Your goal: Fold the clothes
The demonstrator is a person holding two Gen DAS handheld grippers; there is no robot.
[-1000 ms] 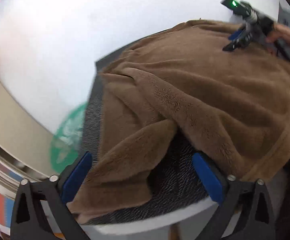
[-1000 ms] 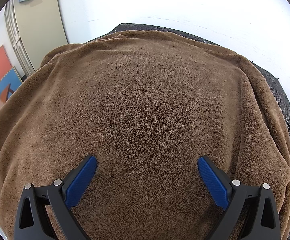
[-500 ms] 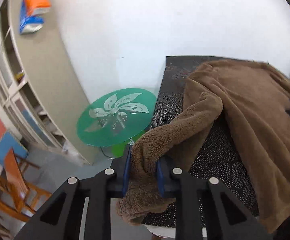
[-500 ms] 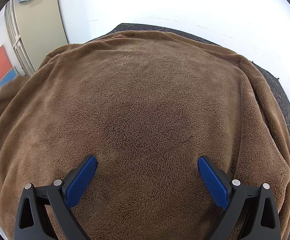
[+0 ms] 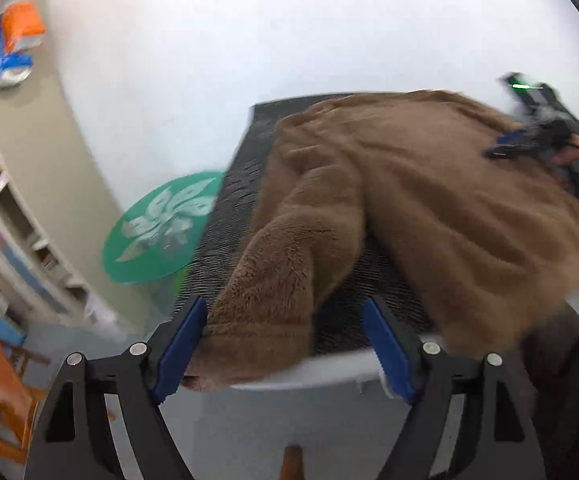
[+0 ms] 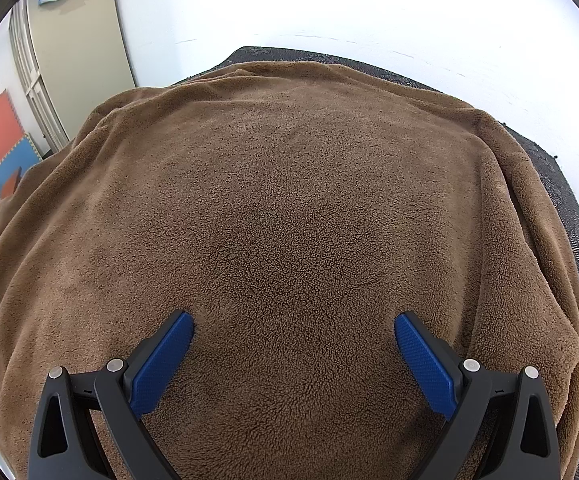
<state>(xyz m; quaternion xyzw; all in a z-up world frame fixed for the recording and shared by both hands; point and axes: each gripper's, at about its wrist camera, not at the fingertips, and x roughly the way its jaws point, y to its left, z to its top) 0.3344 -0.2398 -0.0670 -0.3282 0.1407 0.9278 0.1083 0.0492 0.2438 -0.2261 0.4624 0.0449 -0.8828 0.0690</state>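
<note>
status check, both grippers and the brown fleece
Left gripper opening, sleeve loose between fingers. Right gripper open over brown fleece. Nothing in the way.

- The left wrist camera sits behind the left tool [image 5: 281,344] and looks slantwise down over the near corner of the bench [image 5: 321,364], close to a hanging fold of the fuzzy brown fleece garment [image 5: 429,200]; its picture is blurred.
- It faces across the garment to the white wall [image 5: 289,40], taking in the right tool [image 5: 509,148] at far right.
- The right wrist camera sits behind the right tool [image 6: 293,348], pointing steeply down, very near the fleece [image 6: 289,200].
- Both views share the garment, the dark patterned mat [image 5: 241,184] [image 6: 569,208] and the wall [image 6: 369,0].
</note>
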